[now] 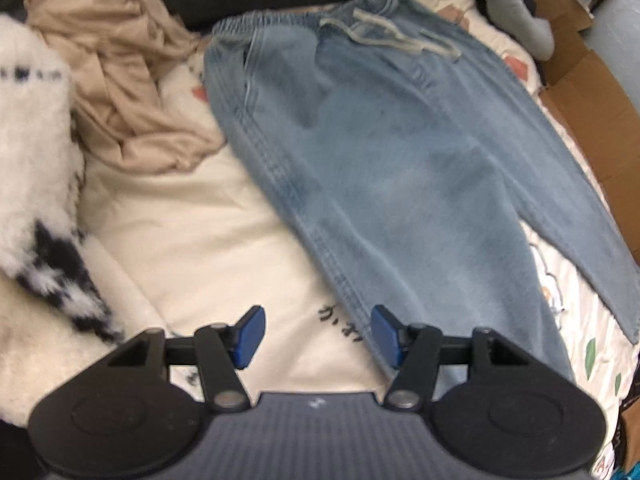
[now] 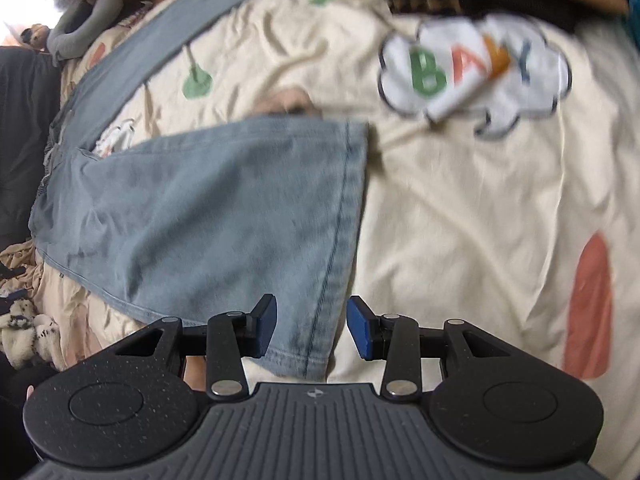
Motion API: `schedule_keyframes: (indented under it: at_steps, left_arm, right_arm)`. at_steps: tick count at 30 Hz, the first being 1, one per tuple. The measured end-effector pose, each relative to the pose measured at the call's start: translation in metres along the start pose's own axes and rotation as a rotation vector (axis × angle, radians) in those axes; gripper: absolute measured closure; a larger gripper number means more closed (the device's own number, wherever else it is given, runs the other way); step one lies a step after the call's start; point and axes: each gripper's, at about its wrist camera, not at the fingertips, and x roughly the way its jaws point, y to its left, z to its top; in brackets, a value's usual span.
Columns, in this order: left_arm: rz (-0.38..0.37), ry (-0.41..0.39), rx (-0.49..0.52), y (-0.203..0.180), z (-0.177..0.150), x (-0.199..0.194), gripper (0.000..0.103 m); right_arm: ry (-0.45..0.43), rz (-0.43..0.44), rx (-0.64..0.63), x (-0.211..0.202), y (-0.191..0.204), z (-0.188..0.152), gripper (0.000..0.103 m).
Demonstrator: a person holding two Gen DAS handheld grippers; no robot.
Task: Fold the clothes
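We work over a bed spread with a cream cartoon-print quilt, cardboard along its far right edge. The light-blue jeans lie flat on it, waistband and drawstring at the far end, legs running toward us; from the left view they seem laid one leg over the other, though we cannot be sure. In the right view the hem sits just ahead of the right gripper, whose blue pads stand apart with the hem corner between them, nothing pinched. The left gripper likewise hangs released over the quilt, just left of the leg's outer seam. We judge that the jeans are spread and that a lengthwise or hem-to-waist fold is open to us; that would call for both pads to close on denim edges cleanly, without catching the quilt beneath. To the left, a crumpled beige garment and a fluffy white-and-black piece crowd the jeans, leaving less room on that side.
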Motion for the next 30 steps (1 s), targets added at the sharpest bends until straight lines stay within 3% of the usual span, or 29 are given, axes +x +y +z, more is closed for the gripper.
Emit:
schedule_keyframes:
  at_steps: [8,14,21,30]
  left_arm:
    - [0.027,0.067,0.023,-0.007,-0.010,0.036,0.041]
    - [0.040,0.077,0.042,-0.009,-0.010,0.049,0.041]
    - [0.014,0.060,0.032,-0.011,-0.008,0.061,0.041]
    - [-0.007,0.053,-0.020,-0.008,-0.008,0.078,0.041]
  right_arm:
    - [0.072,0.053,0.113,0.035,-0.020,-0.014,0.057]
    - [0.045,0.145,0.171,0.031,-0.021,-0.012,0.057]
    - [0.047,0.124,0.208,0.046,-0.028,-0.008,0.057]
    - [0.041,0.033,0.250,0.058,-0.018,-0.007,0.055]
